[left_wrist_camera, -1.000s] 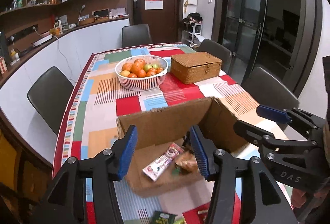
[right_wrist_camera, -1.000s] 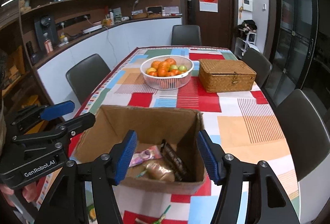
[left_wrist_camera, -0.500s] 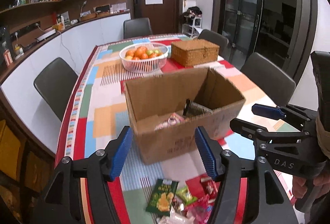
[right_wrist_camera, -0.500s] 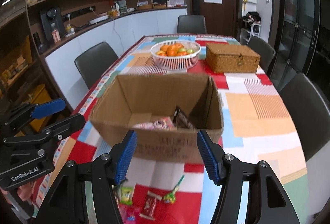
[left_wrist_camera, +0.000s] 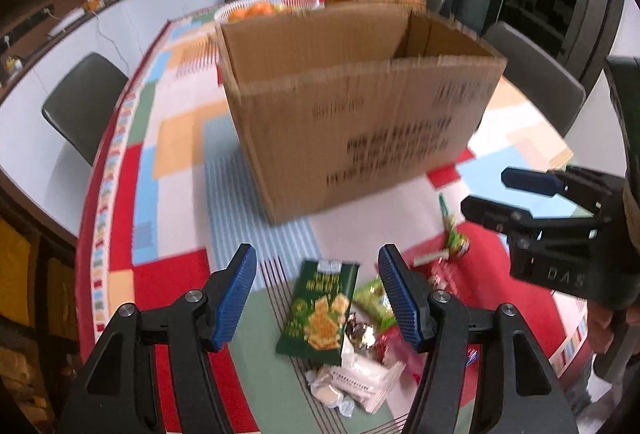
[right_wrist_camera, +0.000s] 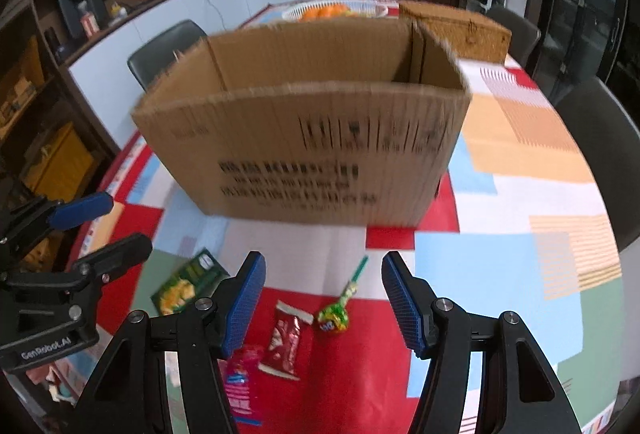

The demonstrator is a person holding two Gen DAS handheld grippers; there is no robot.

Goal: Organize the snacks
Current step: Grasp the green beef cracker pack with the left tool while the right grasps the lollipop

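Patchwork-cloth worktop (left_wrist_camera: 180, 154), snacks (left_wrist_camera: 352, 334) just before box (left_wrist_camera: 360, 122): light, crinkly, slippery packs, pinch flat mid-body; left gripper (left_wrist_camera: 318, 294) and right gripper (right_wrist_camera: 322, 300) both apart, empty.

The box (left_wrist_camera: 360, 114) in the middle of the bench is matt brown corrugated cardboard with a ribbed face and dark printed lettering, and the patchwork tablecloth (left_wrist_camera: 176, 138) under it looks like smooth, matt woven cloth. The near snack packets are glossy film: a green cracker bag (left_wrist_camera: 320, 310), a red wrapper (right_wrist_camera: 285, 340) and a green lollipop wrapper (right_wrist_camera: 334, 316). Each tool (left_wrist_camera: 316, 290) (right_wrist_camera: 322, 298) is matt black plastic with ridged blue pads (left_wrist_camera: 236, 294) and bright metal screws, and the far hamper (right_wrist_camera: 460, 28) is rough woven wicker.
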